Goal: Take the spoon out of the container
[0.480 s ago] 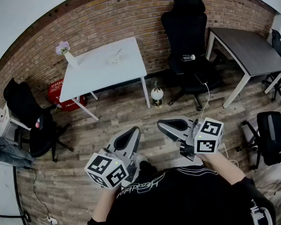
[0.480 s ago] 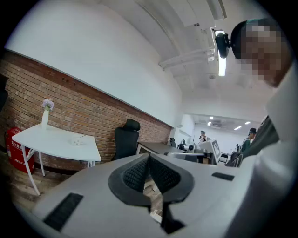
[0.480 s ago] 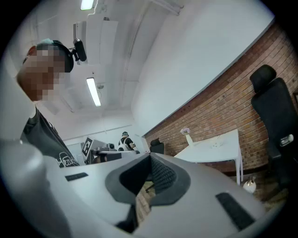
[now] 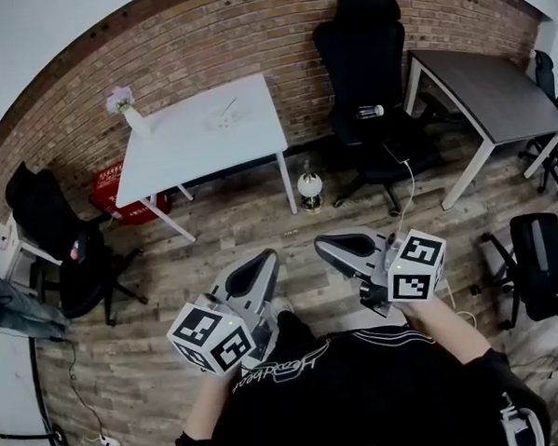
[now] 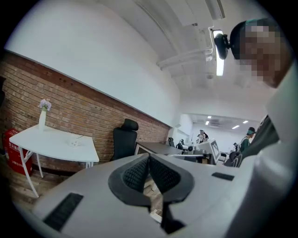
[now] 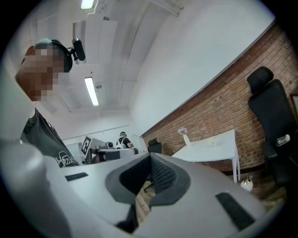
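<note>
A small white container (image 4: 223, 118) with a thin spoon sticking out of it stands on the white table (image 4: 191, 143) far ahead of me by the brick wall. It is too small to make out more. The same table (image 5: 51, 140) and container (image 5: 74, 142) show at the left of the left gripper view, and the table (image 6: 212, 148) shows again in the right gripper view. My left gripper (image 4: 262, 261) and right gripper (image 4: 323, 247) are held close to my body over the wooden floor, well short of the table. Both are shut with nothing between the pads.
A vase of flowers (image 4: 126, 106) stands on the table's far left corner. A red box (image 4: 121, 190) sits under the table and a white bottle-like object (image 4: 308, 190) on the floor beside it. Black office chairs (image 4: 370, 82) and a grey desk (image 4: 487, 95) stand to the right.
The head view has shifted a little, so the room sits slightly higher and to the left. Both grippers stay shut in almost the same places.
</note>
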